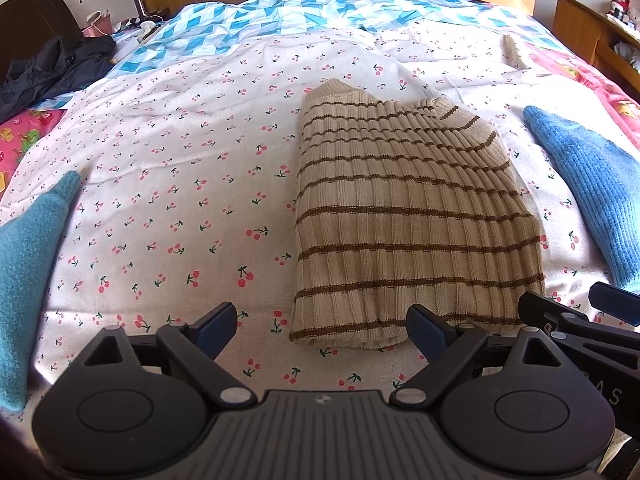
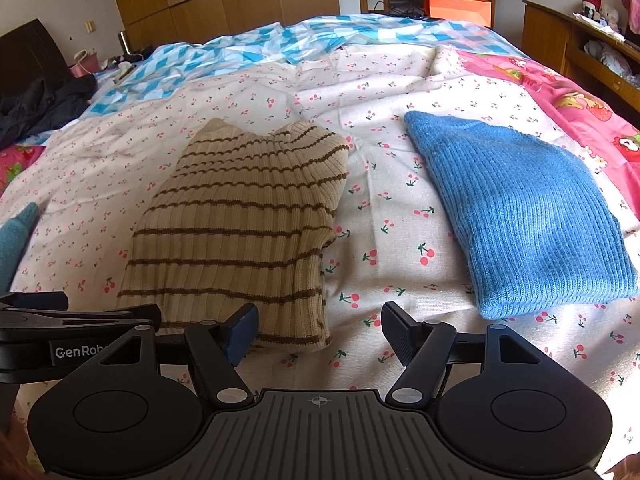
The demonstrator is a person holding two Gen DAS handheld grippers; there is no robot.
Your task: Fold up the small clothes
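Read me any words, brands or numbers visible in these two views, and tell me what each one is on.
"GenRob", cut off: on the left claw's black body, seen in the right wrist view.
"AS", cut off: on the right claw's black body, seen in the left wrist view.
Pink sheet print: too blurred to read.

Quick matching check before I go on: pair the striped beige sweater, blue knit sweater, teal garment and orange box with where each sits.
1 striped beige sweater
2 blue knit sweater
3 teal garment
4 orange box

A far left edge of bed
B beyond the bed's far end
C folded, centre, before both grippers
D folded, right of the striped one

Pairs: 1-C, 2-D, 3-A, 4-B
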